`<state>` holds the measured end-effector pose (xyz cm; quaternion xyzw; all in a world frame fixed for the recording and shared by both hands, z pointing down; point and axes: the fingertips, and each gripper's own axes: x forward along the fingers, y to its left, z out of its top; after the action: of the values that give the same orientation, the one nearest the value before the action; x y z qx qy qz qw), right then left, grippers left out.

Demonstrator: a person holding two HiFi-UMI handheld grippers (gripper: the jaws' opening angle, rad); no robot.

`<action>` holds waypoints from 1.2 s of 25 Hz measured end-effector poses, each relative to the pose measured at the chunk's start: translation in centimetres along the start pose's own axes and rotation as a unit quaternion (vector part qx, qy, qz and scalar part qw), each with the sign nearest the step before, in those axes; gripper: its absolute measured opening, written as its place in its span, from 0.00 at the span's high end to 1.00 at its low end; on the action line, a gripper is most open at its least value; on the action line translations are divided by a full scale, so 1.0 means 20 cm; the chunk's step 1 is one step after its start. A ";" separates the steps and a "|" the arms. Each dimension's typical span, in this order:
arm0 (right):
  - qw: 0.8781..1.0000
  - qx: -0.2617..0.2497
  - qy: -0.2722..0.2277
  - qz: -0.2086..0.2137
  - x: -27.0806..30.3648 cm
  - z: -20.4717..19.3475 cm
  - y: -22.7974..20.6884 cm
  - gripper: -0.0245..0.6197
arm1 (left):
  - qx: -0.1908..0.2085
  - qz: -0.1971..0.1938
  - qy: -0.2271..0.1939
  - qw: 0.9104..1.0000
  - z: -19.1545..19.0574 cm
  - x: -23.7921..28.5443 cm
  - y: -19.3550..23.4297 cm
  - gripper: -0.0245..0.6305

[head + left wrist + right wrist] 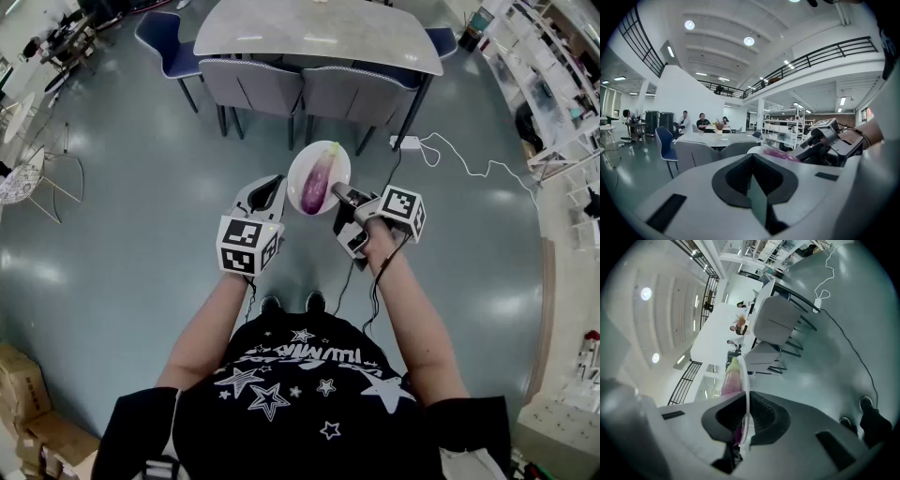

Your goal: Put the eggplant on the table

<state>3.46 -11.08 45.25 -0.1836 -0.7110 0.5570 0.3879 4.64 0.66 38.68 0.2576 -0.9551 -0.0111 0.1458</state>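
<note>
At frame centre, glossy oblong purple eggplant (319, 180) on round white plate (296, 176).
Clamped on the thin plate rim: right gripper (339, 197); pinched together, empty, just beside: left gripper (272, 189).

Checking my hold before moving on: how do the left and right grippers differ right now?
The right gripper has its fingers clamped on the rim of the plate, carrying the eggplant. The left gripper has its fingers shut on nothing, beside the plate. Both are held out front above the floor.

Two grey chairs (251, 86) side by side; blue chair (167, 42) nearby; cardboard boxes (23, 389) on floor.
</note>
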 end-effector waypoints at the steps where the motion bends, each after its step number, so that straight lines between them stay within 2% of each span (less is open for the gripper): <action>1: 1.000 -0.002 0.002 0.001 -0.04 0.02 -0.01 0.93 | 0.000 0.002 0.000 1.000 0.00 0.01 -0.04 0.95; 4: 1.000 -0.009 0.009 0.001 -0.09 0.05 -0.02 0.93 | 0.001 0.006 -0.002 1.000 0.01 0.04 -0.08 0.95; 10: 1.000 -0.023 0.020 -0.003 -0.01 0.00 0.02 0.93 | 0.004 0.012 0.000 1.000 0.01 0.02 0.06 0.95; 19: 0.999 -0.039 0.037 0.002 -0.05 0.01 0.00 0.93 | 0.002 0.020 0.002 1.000 -0.03 0.04 0.04 0.95; 25: 0.999 -0.039 0.027 0.002 0.02 -0.01 0.03 0.93 | -0.001 0.025 -0.004 1.000 -0.04 0.01 0.16 0.95; 30: 0.999 -0.038 0.019 0.003 -0.01 0.01 0.04 0.93 | -0.006 0.024 -0.009 1.000 -0.02 -0.01 0.13 0.95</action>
<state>3.33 -11.14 44.44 -0.2109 -0.7233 0.5276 0.3924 3.71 3.05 39.22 0.2341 -0.9621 -0.0157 0.1392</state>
